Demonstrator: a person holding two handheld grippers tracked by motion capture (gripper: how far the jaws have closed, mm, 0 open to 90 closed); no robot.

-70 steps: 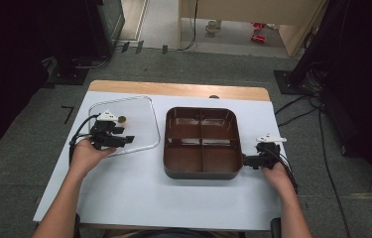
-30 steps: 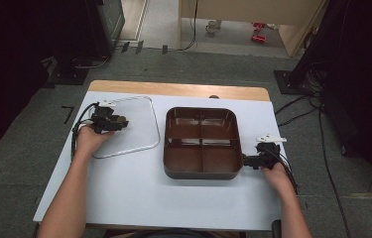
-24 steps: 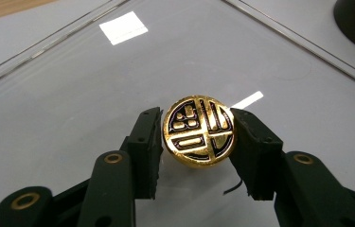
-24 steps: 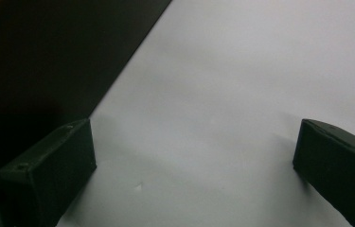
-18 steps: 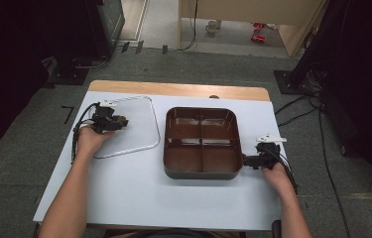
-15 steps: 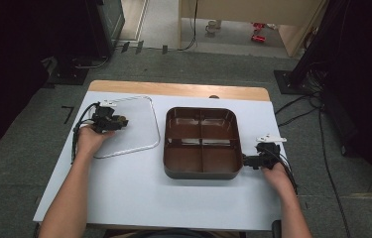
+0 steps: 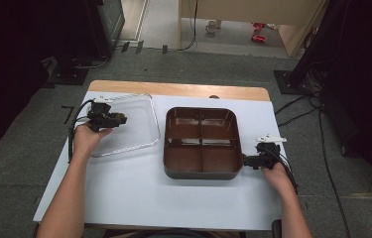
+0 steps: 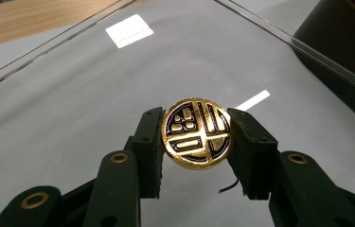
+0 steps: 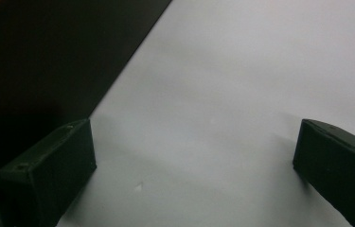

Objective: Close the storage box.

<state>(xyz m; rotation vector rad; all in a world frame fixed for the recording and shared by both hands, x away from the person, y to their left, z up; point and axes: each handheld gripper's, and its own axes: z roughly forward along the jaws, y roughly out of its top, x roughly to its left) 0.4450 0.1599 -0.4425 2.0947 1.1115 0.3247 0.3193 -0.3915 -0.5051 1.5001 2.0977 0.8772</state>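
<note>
Since the frame a couple of seconds back, the left gripper (image 7: pixel 119 119) has drawn away from the brown tray toward the far left corner of the table, and the clear lid (image 7: pixel 134 121) has slid that way with it; over the last second nothing much shifts. On the high view the lid lies flat on the white table (image 7: pixel 139 198), its right edge just beside the brown tray (image 7: pixel 202 171) but apart from it. The left hand (image 7: pixel 88 140) holds its gripper over the lid's left part.

From the left gripper view, the two black jaws pinch a round gold knob (image 8: pixel 197 133) from either side (a dark-lined emblem on its face), each pad touching its rim. Under the knob spreads the clear lid (image 8: pixel 71 94), with bright reflections of lights on it, and the dark tray wall (image 8: pixel 341 38) stands at the upper right.

The brown tray has four compartments, split by a cross of ridges, and sits mid-table. The right gripper (image 7: pixel 249 161) rests by the tray's near right corner, held by the right hand (image 7: pixel 278 173). On the right gripper view its jaws stand wide apart with bare white table (image 9: pixel 241 94) between them; the left jaw is just beside the dark tray side (image 9: pixel 47 52).
</note>
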